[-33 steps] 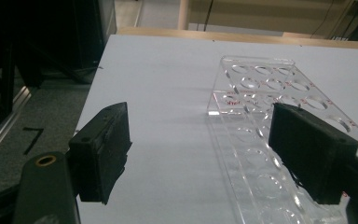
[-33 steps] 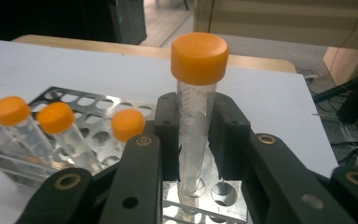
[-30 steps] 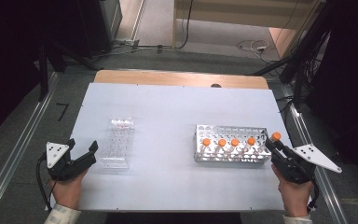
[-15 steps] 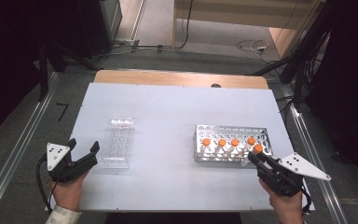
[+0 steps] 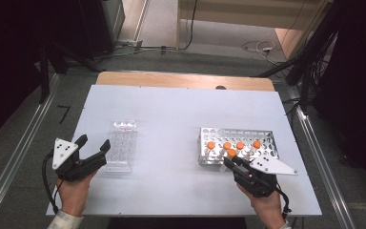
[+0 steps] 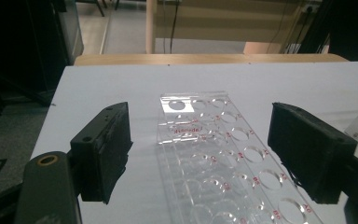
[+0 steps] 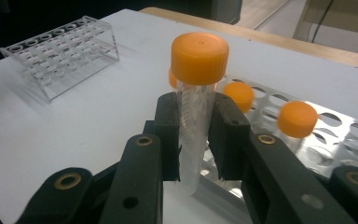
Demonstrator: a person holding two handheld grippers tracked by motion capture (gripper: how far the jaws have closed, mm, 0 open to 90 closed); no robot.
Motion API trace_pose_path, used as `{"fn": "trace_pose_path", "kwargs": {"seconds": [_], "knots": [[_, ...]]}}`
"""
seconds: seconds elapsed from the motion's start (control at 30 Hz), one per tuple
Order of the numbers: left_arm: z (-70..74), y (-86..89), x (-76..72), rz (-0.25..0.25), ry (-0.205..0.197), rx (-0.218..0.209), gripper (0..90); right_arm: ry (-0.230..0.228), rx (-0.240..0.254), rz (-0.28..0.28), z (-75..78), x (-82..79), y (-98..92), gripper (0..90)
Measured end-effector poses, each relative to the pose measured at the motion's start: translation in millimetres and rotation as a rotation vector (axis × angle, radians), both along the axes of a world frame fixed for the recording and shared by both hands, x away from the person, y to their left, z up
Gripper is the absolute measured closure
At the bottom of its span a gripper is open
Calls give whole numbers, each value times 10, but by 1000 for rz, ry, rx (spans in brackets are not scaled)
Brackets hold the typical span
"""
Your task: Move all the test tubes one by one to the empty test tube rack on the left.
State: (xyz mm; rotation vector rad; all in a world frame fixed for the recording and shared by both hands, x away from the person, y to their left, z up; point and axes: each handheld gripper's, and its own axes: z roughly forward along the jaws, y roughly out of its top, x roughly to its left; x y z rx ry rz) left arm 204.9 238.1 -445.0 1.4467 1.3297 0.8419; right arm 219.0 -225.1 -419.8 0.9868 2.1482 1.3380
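My right gripper is shut on a clear tube with an orange cap, held upright by its body just in front of the metal rack. Three more orange-capped tubes stand in that rack. A clear plastic rack with empty holes lies at the table's left. My left gripper hovers at its near left corner, open, and the rack stretches away between and beyond its jaws.
The white table has a wooden strip along its far edge. Metal rails run down both sides, and cables lie on the floor beyond. The clear rack also stands far left in the right gripper view.
My right gripper has carried the orange-capped tube leftward along the front of the metal rack. My left gripper has edged up a little toward the clear rack, still open.
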Motion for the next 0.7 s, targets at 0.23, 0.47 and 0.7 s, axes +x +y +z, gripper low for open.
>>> {"fn": "trace_pose_path", "kwargs": {"seconds": [0.23,0.47,0.7], "knots": [[25,-77,149,-37,1,4,211,6,-12,47,-28,38,201,723],[156,-345,240,-121,-22,15,212,16,-30,105,-59,68,438,723],[142,-461,317,-158,3,25,215,27,-30,143,-88,129,596,723]]}}
